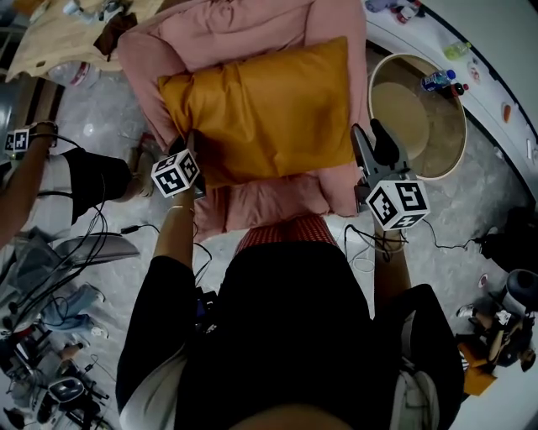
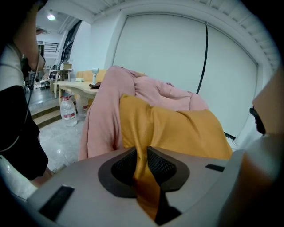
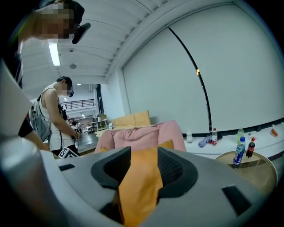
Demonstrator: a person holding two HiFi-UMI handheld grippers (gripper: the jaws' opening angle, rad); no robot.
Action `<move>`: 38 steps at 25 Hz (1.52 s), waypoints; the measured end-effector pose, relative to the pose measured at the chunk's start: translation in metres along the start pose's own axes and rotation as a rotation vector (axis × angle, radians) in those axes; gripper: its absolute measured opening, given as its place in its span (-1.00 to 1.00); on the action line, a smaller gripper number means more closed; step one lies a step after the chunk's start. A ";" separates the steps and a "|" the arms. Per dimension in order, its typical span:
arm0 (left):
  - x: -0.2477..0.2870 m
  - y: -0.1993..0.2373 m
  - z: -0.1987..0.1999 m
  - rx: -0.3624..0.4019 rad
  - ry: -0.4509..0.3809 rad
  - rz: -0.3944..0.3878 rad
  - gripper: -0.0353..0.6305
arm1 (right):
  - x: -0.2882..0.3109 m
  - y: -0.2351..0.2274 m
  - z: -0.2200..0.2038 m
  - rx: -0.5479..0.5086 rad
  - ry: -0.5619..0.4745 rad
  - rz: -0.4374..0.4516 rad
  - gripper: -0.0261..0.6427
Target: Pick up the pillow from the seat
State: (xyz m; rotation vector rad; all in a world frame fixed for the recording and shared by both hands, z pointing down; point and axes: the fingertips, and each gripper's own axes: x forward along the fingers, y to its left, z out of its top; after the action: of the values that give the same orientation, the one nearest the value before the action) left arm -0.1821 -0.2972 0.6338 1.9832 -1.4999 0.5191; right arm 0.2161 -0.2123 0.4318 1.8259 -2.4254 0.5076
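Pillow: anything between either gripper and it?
Nothing visible. The left gripper is pinched on the pillow at its near-left edge; the right gripper has the near-right corner fabric between open jaws.

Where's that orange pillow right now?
In the head view the orange pillow lies on the pink seat, centre top, its near-left corner pinched in the left gripper.
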 end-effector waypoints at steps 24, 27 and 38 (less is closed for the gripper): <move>-0.008 -0.005 -0.011 -0.022 -0.031 0.081 -0.66 | 0.071 -0.060 -0.089 -0.024 0.233 0.051 -0.13; -0.010 -0.005 -0.012 -0.026 -0.034 0.092 -0.66 | 0.076 -0.065 -0.094 -0.023 0.255 0.064 -0.12; -0.010 -0.007 -0.012 -0.032 -0.027 0.113 -0.66 | 0.101 -0.079 -0.119 -0.016 0.332 0.106 -0.11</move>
State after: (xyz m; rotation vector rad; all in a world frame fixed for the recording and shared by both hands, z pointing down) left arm -0.1777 -0.2808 0.6347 1.8958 -1.6344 0.5139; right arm 0.2434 -0.2889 0.5865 1.4733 -2.2970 0.7315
